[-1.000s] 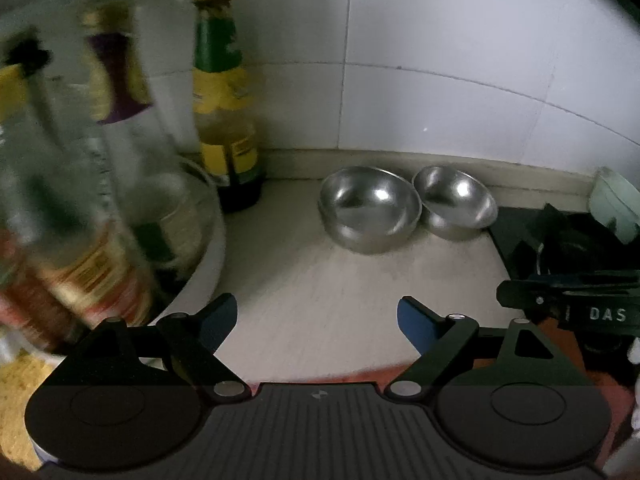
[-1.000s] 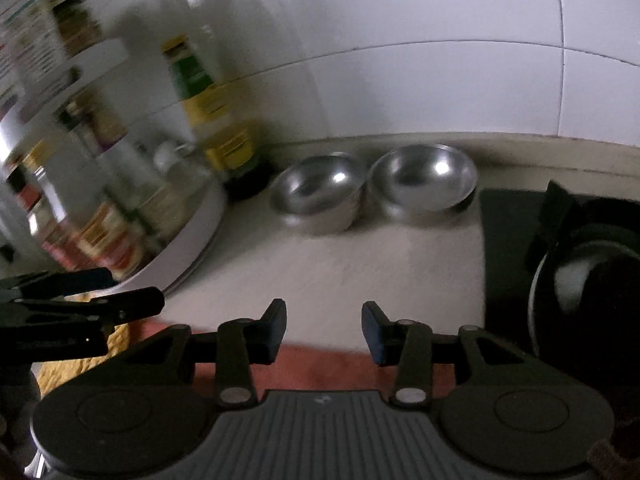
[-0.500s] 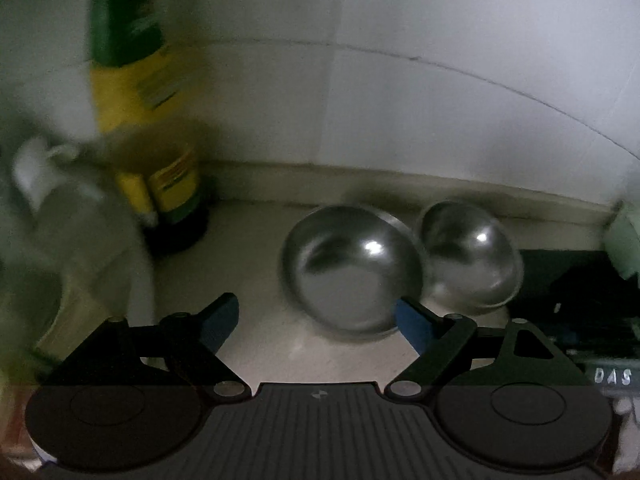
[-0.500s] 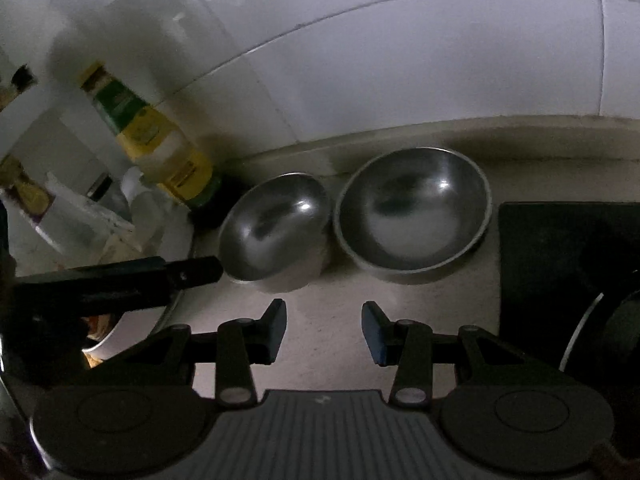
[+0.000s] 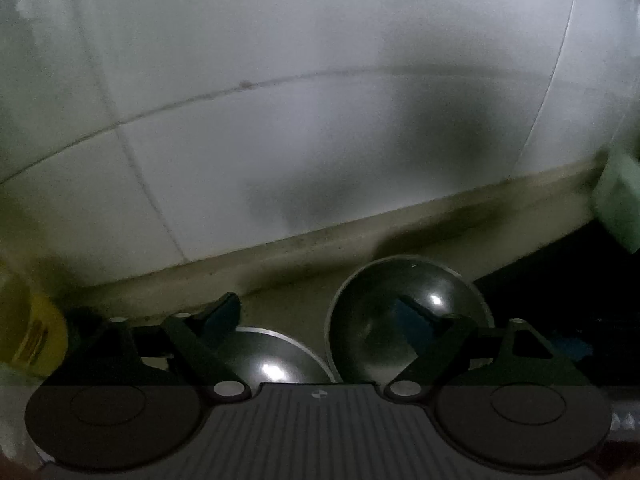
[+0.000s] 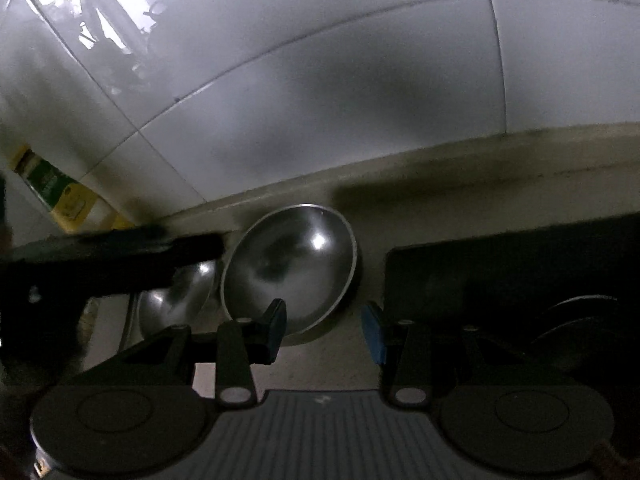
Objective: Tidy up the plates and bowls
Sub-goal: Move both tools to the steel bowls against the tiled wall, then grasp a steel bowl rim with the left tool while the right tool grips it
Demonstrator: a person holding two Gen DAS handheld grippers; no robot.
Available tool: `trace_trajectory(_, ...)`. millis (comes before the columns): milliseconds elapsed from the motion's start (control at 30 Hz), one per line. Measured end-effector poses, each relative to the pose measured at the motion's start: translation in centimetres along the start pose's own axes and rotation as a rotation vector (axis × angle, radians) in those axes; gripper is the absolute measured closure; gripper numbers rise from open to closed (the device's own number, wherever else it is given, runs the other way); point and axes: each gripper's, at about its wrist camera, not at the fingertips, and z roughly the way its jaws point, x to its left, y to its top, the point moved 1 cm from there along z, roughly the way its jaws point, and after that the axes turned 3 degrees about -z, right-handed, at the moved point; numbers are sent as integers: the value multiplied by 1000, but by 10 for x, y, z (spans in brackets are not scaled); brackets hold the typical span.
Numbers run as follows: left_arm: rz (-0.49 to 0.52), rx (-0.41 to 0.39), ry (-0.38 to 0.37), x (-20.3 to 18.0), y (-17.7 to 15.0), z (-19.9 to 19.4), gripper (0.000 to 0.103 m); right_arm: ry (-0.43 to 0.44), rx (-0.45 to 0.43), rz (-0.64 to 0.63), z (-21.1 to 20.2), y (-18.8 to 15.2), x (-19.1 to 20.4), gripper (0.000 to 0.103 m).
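You have two polished metal bowls in front of you: the near bowl point(image 5: 276, 356) and the far bowl point(image 6: 296, 260) both throw bright mirror-like glints off smooth insides. The wall tiles point(image 6: 320, 80) look glazed and glossy, reflecting light. Your countertop point(image 6: 332, 356) reads as pale, matt, slightly grainy stone. The bottle point(image 6: 60, 196) carries a printed paper label

Both wrist views closely face two bowls point(image 5: 404, 320) point(image 6: 288, 272).
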Motion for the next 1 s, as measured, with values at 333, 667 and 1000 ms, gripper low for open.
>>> trace_trajectory(333,115,128,-13,-20,3,48,35,34,43,47,37,-4,-7,68)
trace_trajectory(667,97,245,-212,-48,-32,15,31,15,36,34,14,-9,-18,83)
trace_trajectory(1000,-13,208,-154,-39,-52,-4,24,1,58,28,-4,-20,-28,84)
